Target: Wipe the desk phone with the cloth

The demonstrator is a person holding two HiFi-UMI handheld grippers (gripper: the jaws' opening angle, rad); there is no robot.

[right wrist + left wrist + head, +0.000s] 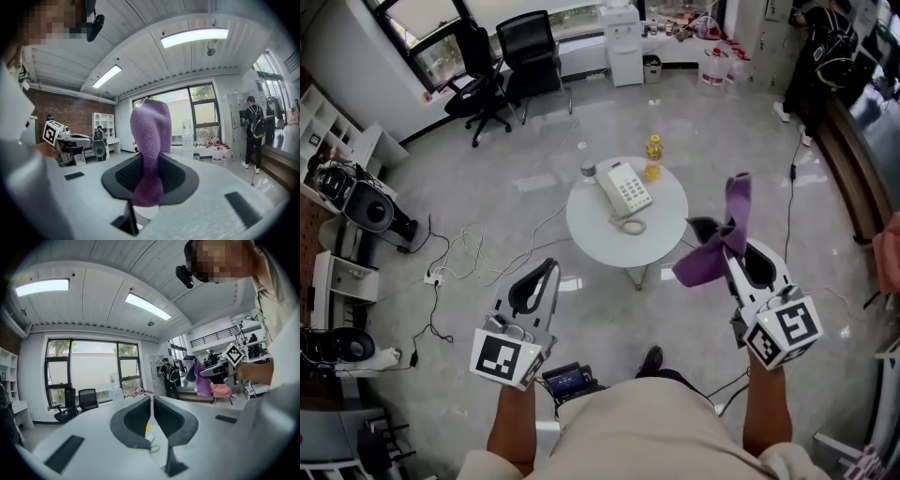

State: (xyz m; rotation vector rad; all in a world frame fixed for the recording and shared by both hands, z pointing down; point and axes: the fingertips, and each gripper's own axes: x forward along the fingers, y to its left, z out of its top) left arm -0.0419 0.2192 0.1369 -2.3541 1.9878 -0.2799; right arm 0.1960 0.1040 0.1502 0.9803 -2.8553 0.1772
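**Short of the table: cloth gripped, wiping not yet begun**

Well ahead of both grippers, sitting on the round table (586, 234): phone (623, 190), handset on its cradle, cord curling in front, nothing touching it. Judging the task as barely started (cloth in hand, everything else left): closing in on the table, bringing the cloth down, wiping the phone. Pinching the purple cloth (712, 255) in the right gripper (734, 251), jaws clamping its middle, one end sticking up, the other drooping. Holding the left gripper (551, 269) with jaws pressed together, nothing between.

Seeing the whole layout only from the head view: table, phone, a yellow bottle (653, 157) just beyond it, both grippers well apart from all of it. Getting from the left gripper view what that misses: jaws meeting edge to edge, with what is probably a sliver of phone keys (148, 436) peeking beneath them (small, hard to read). Getting from the right gripper view the grip itself: cloth (149, 136) filling the gap, blocking any sight of the phone.
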